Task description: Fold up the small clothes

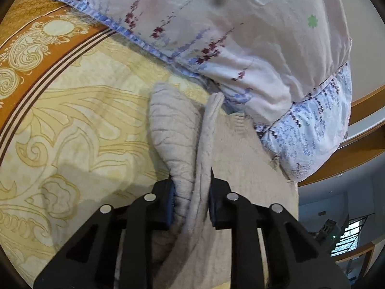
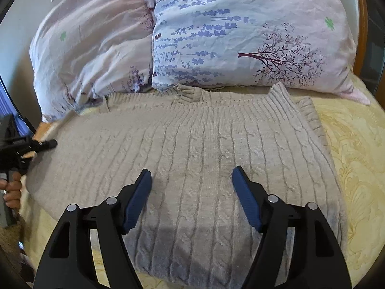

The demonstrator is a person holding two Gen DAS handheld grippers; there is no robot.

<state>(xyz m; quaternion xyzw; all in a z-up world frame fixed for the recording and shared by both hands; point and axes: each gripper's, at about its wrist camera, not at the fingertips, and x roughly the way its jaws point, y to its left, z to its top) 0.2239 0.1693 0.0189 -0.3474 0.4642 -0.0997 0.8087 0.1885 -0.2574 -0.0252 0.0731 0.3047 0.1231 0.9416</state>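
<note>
A beige cable-knit sweater (image 2: 204, 149) lies flat on the bed, its neck toward the pillows. My right gripper (image 2: 191, 175) is open and empty, hovering just above the sweater's middle. My left gripper (image 1: 191, 175) is shut on a bunched fold of the sweater (image 1: 178, 130) at its edge, and the fabric stands up between the pads. The left gripper also shows in the right wrist view (image 2: 45, 144) at the sweater's left edge, held by a hand.
Two floral pillows (image 2: 240, 36) (image 2: 91, 48) lie just behind the sweater's neck. The yellow patterned bedsheet (image 2: 356, 156) shows to the right, with an orange border (image 1: 36, 65) in the left wrist view. A wooden bed frame (image 1: 365, 110) runs behind the pillow (image 1: 240, 24).
</note>
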